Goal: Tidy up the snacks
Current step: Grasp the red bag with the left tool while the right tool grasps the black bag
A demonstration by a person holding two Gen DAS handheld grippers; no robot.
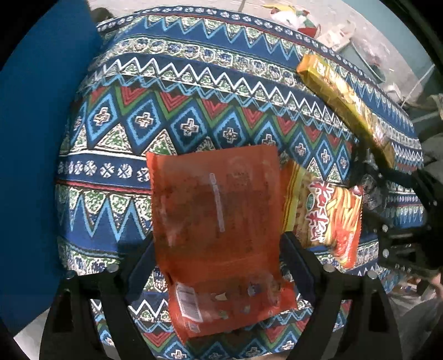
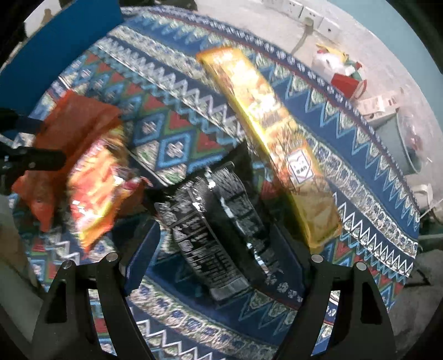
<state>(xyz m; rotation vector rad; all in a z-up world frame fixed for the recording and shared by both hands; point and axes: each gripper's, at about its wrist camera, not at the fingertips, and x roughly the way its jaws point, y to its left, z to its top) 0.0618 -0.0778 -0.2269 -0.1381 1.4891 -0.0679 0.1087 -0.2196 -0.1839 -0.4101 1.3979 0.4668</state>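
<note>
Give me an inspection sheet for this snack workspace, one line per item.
Surface: patterned tablecloth on a table.
Job's things: orange packet, red-yellow snack bag beside it, long yellow box, black packet.
Clutter: red cup and cartons past the table edge.
Grippers: left gripper open astride the orange packet; right gripper open astride the black packet.
Cables: grey cord at wall sockets.
Surroundings: blue panel, pale floor.

A table covered by a woven cloth with blue, red, green and white zigzag and diamond bands (image 1: 193, 91) fills the middle of both views. A plain blue panel (image 1: 41, 110) stands at the left edge. Beyond the cloth, upper right, lies a pale speckled floor (image 2: 249, 25), with white wall sockets (image 2: 310, 12) and a grey bin (image 2: 398, 144).
</note>
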